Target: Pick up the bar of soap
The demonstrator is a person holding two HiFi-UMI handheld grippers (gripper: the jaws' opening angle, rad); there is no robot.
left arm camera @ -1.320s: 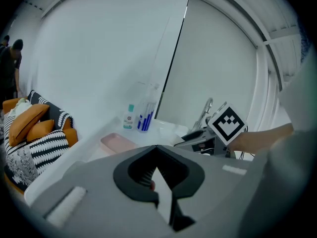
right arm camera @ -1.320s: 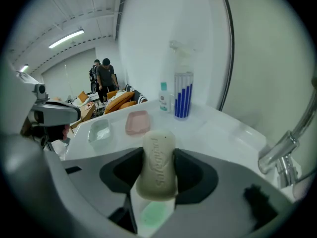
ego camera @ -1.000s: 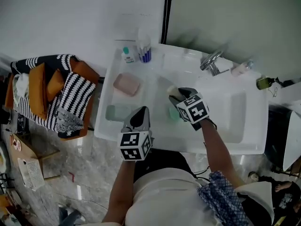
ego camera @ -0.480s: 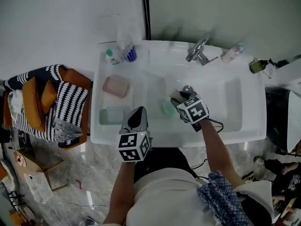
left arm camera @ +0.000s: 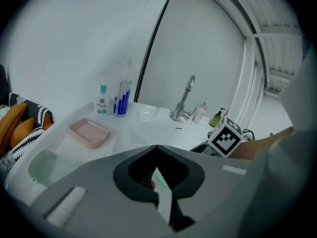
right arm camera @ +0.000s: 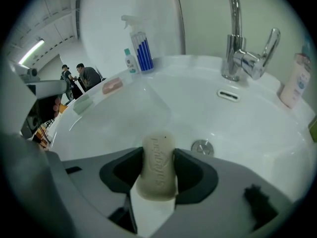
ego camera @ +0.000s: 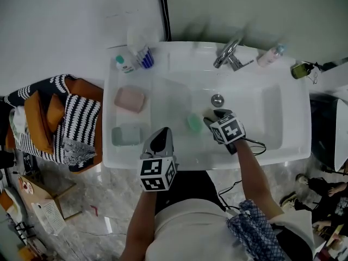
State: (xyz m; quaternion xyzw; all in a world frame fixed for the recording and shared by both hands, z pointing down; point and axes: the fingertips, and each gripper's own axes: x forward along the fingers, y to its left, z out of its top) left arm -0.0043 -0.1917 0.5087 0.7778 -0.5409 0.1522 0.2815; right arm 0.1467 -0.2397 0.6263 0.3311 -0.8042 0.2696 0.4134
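Over the sink basin (right arm camera: 124,113) my right hand-held gripper (right arm camera: 158,158) is clamped on the bar of soap (right arm camera: 157,175) across its long sides, seemingly light, hard and slick, while my left hand-held gripper (left arm camera: 156,151) has its jaws together.

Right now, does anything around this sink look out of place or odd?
One thing: a small green object lies loose in the sink basin, beside the right hand-held gripper holding the bar of soap, while the pink dish on the counter sits empty.
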